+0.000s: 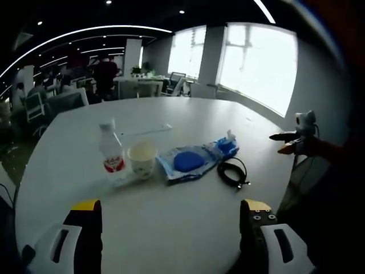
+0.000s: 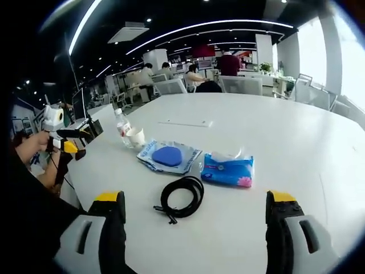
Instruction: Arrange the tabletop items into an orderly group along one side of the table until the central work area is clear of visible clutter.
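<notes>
Coiled black cable [image 2: 182, 197], glossy table [image 2: 296, 142]

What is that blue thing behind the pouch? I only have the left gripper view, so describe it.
Observer: A blue tissue pack with a white tissue sticking out. It lies flat beside the pouch.
Operator: Now tell me whether the black cable touches it.
Observer: No. The coiled cable lies apart from the pack, with bare table between them, on the side nearer the right gripper.
Operator: Report that gripper's fingers.
Observer: They stand wide open and hold nothing.
</notes>
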### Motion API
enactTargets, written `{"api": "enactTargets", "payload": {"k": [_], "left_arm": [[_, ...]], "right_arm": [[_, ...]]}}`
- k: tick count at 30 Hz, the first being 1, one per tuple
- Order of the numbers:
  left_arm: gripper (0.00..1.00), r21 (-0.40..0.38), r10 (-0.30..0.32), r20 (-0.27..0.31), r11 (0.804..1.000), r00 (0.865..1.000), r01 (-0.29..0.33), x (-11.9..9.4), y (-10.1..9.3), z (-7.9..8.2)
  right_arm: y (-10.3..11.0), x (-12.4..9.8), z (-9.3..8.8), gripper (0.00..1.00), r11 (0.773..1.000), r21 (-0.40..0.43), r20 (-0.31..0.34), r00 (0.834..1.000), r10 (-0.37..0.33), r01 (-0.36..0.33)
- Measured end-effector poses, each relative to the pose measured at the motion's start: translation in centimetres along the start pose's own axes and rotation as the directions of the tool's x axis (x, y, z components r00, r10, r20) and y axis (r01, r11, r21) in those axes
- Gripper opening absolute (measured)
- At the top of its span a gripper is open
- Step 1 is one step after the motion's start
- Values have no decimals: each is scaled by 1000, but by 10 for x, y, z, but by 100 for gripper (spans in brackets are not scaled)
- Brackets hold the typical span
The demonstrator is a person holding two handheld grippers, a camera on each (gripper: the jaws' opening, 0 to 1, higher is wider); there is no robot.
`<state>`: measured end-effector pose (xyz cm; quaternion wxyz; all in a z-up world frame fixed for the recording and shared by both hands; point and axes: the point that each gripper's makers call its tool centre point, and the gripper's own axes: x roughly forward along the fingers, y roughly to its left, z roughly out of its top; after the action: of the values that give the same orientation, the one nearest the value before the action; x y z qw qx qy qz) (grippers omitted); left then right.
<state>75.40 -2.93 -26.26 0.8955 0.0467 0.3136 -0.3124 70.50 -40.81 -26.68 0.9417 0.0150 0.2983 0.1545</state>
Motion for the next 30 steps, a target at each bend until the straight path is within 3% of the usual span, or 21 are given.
{"api": "enactTargets", "payload": {"k": [30], "left_arm": [[99,18,-14,9,1000,1000,14,2,-7,4]], "right_arm": [[5,3,-1,100,1000,2,0,1000,14,-14]]}}
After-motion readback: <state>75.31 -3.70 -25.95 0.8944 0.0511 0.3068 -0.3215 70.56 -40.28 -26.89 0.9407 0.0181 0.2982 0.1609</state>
